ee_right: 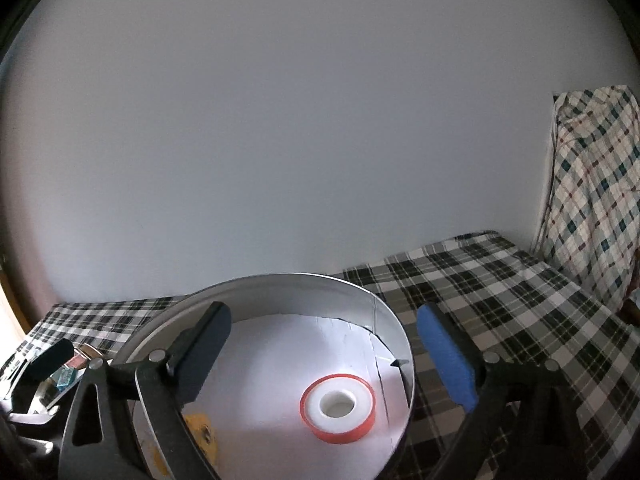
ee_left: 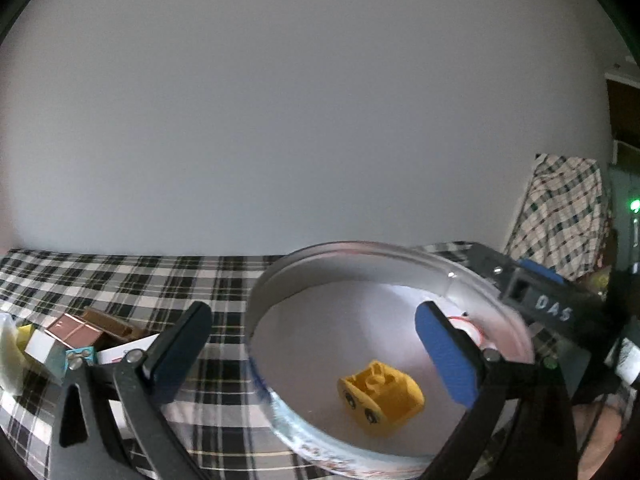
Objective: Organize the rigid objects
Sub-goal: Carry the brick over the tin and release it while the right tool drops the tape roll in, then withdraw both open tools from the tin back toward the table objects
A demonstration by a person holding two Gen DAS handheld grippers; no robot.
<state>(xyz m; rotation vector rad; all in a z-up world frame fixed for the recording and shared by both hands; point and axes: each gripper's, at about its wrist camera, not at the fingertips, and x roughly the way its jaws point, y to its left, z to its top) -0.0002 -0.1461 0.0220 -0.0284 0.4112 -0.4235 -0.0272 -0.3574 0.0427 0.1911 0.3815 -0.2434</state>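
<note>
A round white tray with a metal rim (ee_left: 276,268) (ee_right: 384,312) lies on the plaid cloth. A yellow toy car (ee_left: 382,398) lies on its side inside it; in the right wrist view it (ee_right: 200,426) is partly hidden behind the left finger. A red and white tape roll (ee_right: 338,406) lies flat in the tray; in the left wrist view it (ee_left: 470,330) peeks out behind the blue pad. My left gripper (ee_left: 316,356) is open and empty above the tray. My right gripper (ee_right: 324,360) is open and empty above the tray.
Several small boxes (ee_left: 76,334) lie in a pile on the plaid-covered table (ee_left: 120,276) to the tray's left. The right gripper's body (ee_left: 552,312) reaches over the tray's right rim. A plaid cloth (ee_right: 592,192) hangs at the right. A bare wall stands behind.
</note>
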